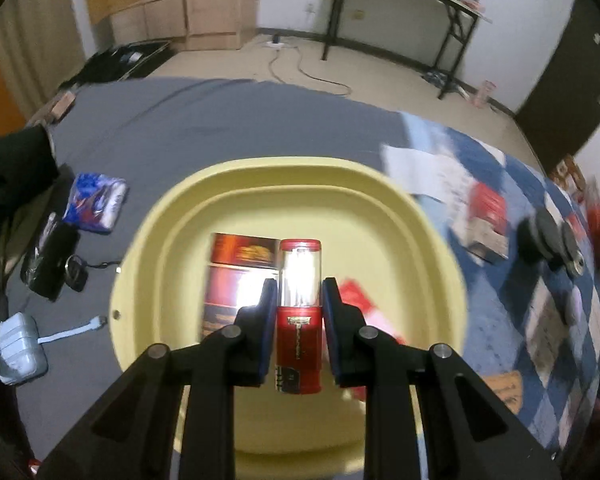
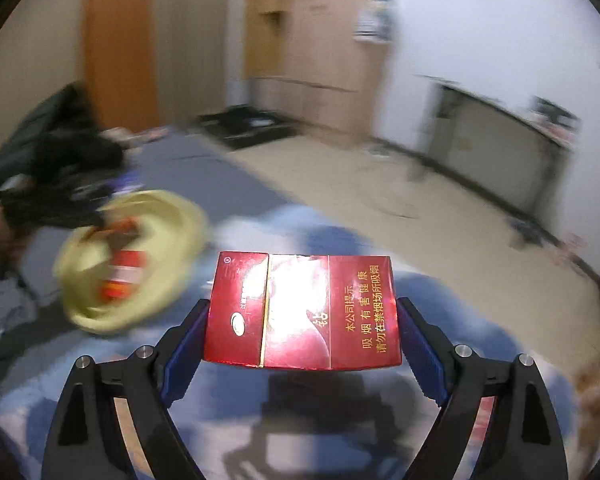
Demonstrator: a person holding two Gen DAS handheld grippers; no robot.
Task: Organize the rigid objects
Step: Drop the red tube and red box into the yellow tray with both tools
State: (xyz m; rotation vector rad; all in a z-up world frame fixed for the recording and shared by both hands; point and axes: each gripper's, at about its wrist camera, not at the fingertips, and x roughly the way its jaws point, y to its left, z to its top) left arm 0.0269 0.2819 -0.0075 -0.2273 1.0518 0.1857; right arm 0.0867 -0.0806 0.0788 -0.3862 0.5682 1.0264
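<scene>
My left gripper (image 1: 300, 286) is shut on a red lighter (image 1: 299, 332) with a clear top, held upright between the blue pads. It hangs over a pale yellow basin (image 1: 432, 248). A red cigarette pack (image 1: 236, 276) and another red item (image 1: 356, 300) lie inside the basin. My right gripper (image 2: 303, 308) is shut on a red cigarette pack (image 2: 356, 300) with gold print, gripped by its short ends above the blue quilt. In the right wrist view the basin (image 2: 172, 216) shows blurred at the left, with a dark gripper shape (image 2: 60, 200) over it.
The basin rests on a grey sheet (image 1: 220, 128). Left of it lie a blue-white packet (image 1: 96, 204), a black device with a cable (image 1: 54, 264) and a white charger (image 1: 20, 348). On the blue checked quilt (image 1: 560, 320) lie a red box (image 1: 486, 216) and papers.
</scene>
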